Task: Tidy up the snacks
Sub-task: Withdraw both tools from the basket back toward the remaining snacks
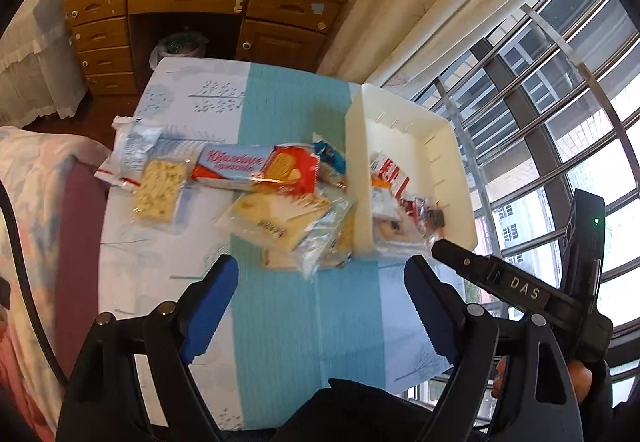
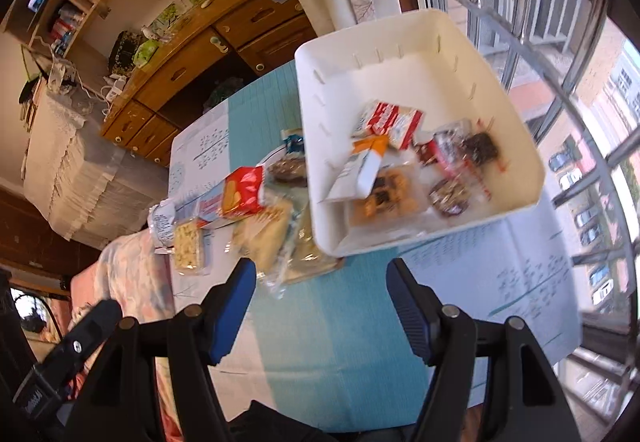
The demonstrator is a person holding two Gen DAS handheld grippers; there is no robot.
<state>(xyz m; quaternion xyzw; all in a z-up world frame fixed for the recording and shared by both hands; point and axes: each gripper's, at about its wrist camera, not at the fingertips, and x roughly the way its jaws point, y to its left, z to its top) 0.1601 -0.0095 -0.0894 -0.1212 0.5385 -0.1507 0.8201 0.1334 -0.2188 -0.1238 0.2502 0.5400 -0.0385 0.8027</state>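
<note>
A white bin (image 1: 440,146) (image 2: 404,66) stands on the right of the table and holds several snack packs, among them a red and white box (image 2: 394,120). Loose snacks lie to its left: a red and blue biscuit pack (image 1: 256,168) (image 2: 242,190), a cracker pack (image 1: 158,188) (image 2: 187,244), clear bags of crackers (image 1: 280,222) (image 2: 266,232) and a white wrapper (image 1: 132,148). My left gripper (image 1: 320,278) hovers open over the near cloth, nothing between its blue pads. My right gripper (image 2: 322,278) is open too, empty, near the bin's front corner.
The table wears a blue and white cloth (image 1: 280,322) (image 2: 332,354). A wooden desk with drawers (image 1: 200,10) (image 2: 192,66) stands behind it. A barred window (image 1: 560,102) (image 2: 560,22) runs along the right. A bed with floral bedding (image 1: 28,222) lies at the left.
</note>
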